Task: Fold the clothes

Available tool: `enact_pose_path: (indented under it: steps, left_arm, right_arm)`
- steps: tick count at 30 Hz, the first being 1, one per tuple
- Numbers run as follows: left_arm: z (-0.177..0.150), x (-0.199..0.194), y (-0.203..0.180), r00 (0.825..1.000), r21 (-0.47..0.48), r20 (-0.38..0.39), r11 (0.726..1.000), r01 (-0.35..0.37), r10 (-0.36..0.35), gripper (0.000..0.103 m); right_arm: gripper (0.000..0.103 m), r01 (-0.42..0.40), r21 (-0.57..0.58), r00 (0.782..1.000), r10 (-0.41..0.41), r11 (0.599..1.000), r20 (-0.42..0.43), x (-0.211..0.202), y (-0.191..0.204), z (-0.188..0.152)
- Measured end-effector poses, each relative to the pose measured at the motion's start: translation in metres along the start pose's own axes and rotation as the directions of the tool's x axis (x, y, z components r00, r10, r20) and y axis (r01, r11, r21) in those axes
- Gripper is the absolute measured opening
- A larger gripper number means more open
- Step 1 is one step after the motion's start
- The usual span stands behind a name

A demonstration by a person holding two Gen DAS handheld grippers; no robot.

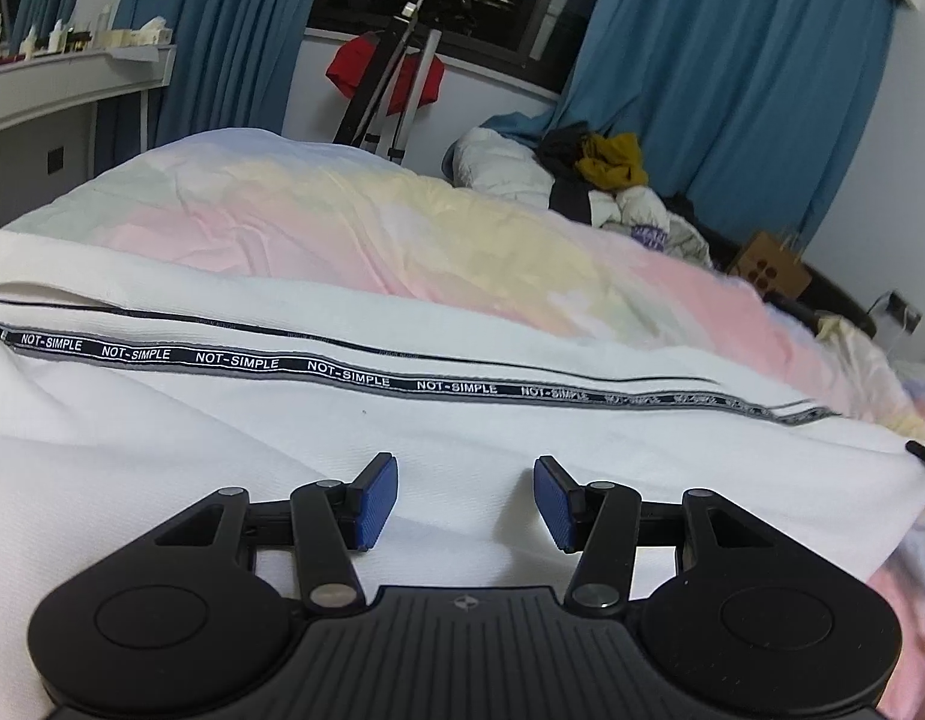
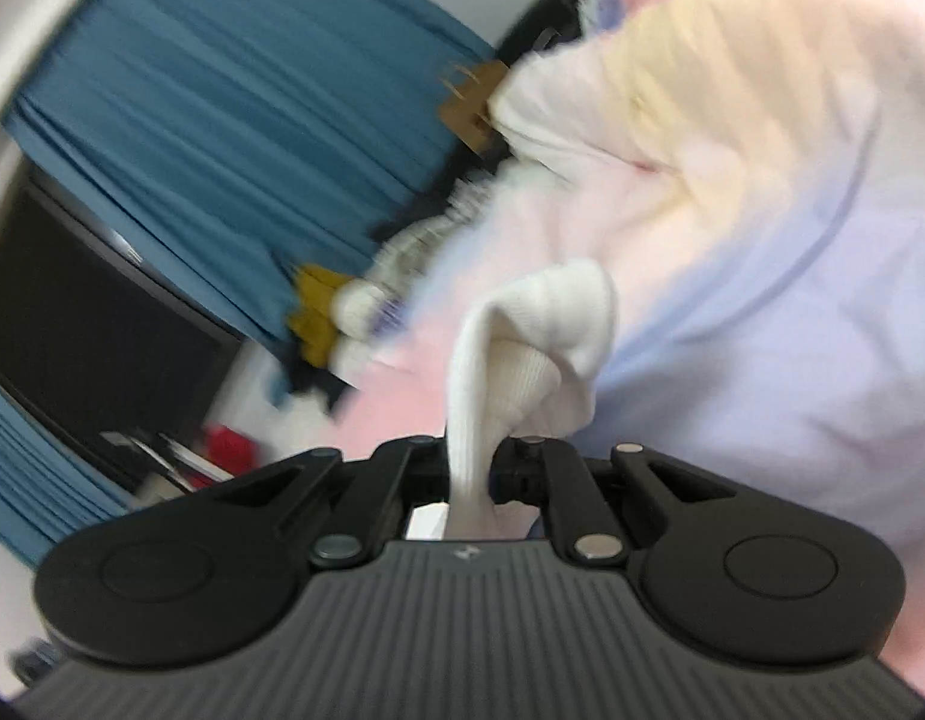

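Right gripper (image 2: 469, 468) pinches bunched white garment (image 1: 234, 420) cuff; rest lies on pastel duvet (image 1: 354, 210). Left gripper (image 1: 465, 495) spread, hovering over cloth. You: lift cuff smoothly, keep cloth taut, pin fold line near lettered stripe (image 1: 342, 375).

Both claws are matte black plastic: ribbed grey-black base, round side discs, silver rivets. The left claw (image 1: 465, 501) has blue ridged pads (image 1: 377, 501); the right claw (image 2: 471, 468) has the same body.

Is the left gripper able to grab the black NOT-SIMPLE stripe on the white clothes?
Probably yes. The left gripper is open over the white garment, and nothing lies between it and the black lettered stripe just ahead.
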State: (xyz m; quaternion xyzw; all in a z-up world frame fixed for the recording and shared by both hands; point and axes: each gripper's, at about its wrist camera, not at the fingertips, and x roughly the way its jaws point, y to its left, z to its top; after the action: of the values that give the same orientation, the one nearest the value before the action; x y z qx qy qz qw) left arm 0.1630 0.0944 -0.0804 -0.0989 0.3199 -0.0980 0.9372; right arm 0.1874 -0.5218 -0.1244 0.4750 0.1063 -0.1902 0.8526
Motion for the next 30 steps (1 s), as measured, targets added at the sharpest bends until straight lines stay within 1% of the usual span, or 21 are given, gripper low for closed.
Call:
enact_pose_path:
  steps: [3, 5, 8, 11, 15, 20, 22, 25, 27, 28, 30]
  left_arm:
    - [-0.004, 0.003, -0.005, 1.000, 0.046, -0.016, 0.999, -0.024, 0.025, 0.056]
    - [-0.005, 0.005, -0.006, 0.999, 0.065, -0.022, 0.997, -0.035, 0.036, 0.057]
    - [-0.005, 0.006, -0.006, 0.999, 0.073, -0.023, 0.996, -0.043, 0.044, 0.057]
    - [-0.004, 0.004, -0.006, 0.999, 0.068, -0.022, 0.997, -0.046, 0.048, 0.057]
    - [-0.005, 0.004, -0.008, 0.998, 0.094, -0.025, 0.994, -0.056, 0.059, 0.059]
    - [-0.004, 0.004, -0.007, 0.998, 0.094, -0.026, 0.994, -0.057, 0.060, 0.059]
    - [-0.005, 0.004, -0.006, 0.998, 0.099, -0.027, 0.993, -0.058, 0.061, 0.059]
    - [-0.003, 0.004, -0.006, 0.998, 0.097, -0.026, 0.994, -0.058, 0.061, 0.059]
    - [-0.002, 0.002, -0.003, 0.998, 0.075, -0.024, 0.996, -0.049, 0.051, 0.059]
    - [0.000, 0.001, -0.002, 0.999, 0.063, -0.021, 0.997, -0.046, 0.047, 0.059]
    - [0.003, -0.003, 0.000, 0.999, 0.040, -0.011, 0.998, -0.039, 0.039, 0.059]
  right_arm:
    - [0.009, 0.112, -0.104, 0.990, -0.119, 0.988, -0.069, 0.016, -0.016, -0.010]
    - [0.009, 0.145, -0.121, 0.983, -0.157, 0.982, -0.098, 0.021, -0.027, -0.018]
    - [0.009, 0.138, -0.069, 0.984, -0.144, 0.988, -0.105, 0.012, -0.036, -0.027]
    - [0.009, 0.127, -0.062, 0.987, -0.133, 0.990, -0.091, 0.006, -0.033, -0.030]
    - [0.009, 0.087, 0.017, 0.994, -0.086, 0.996, -0.074, 0.005, -0.035, -0.022]
    - [0.009, 0.045, -0.015, 0.999, -0.045, 0.999, -0.017, -0.001, -0.012, -0.015]
    - [0.009, 0.023, -0.039, 1.000, -0.023, 0.999, 0.009, -0.008, 0.002, -0.013]
    - [0.009, -0.022, -0.145, 0.998, 0.031, 0.989, 0.062, -0.019, 0.035, -0.013]
    - [0.009, -0.048, -0.233, 0.993, 0.071, 0.971, 0.093, -0.028, 0.061, -0.016]
    - [0.009, -0.065, -0.283, 0.990, 0.098, 0.957, 0.104, -0.034, 0.075, -0.019]
    - [0.009, -0.107, -0.397, 0.979, 0.166, 0.912, 0.118, -0.046, 0.106, -0.030]
